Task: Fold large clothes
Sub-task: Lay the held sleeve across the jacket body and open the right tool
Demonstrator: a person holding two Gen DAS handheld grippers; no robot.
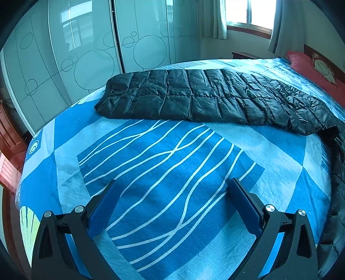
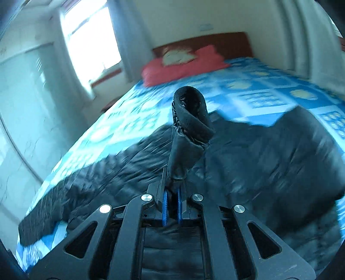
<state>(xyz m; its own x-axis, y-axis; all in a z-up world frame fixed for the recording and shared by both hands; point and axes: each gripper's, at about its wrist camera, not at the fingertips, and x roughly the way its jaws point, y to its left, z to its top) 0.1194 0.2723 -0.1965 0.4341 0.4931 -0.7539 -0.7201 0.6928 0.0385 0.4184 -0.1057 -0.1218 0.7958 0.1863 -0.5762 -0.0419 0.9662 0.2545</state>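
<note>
A long black quilted down jacket lies across the far half of the bed in the left wrist view, its right part trailing down toward the right edge. My left gripper is open just above the bare blue sheet, well short of the jacket, with nothing between its blue pads. In the blurred right wrist view my right gripper is shut on a sleeve of the jacket. The sleeve's cuff sticks up in front of the camera, and the jacket's body spreads below it.
The bed sheet is blue with white wavy lines. A red pillow and a wooden headboard sit at the bed's head. Glossy wardrobe doors stand beyond the bed's far side. A curtained window is in the corner.
</note>
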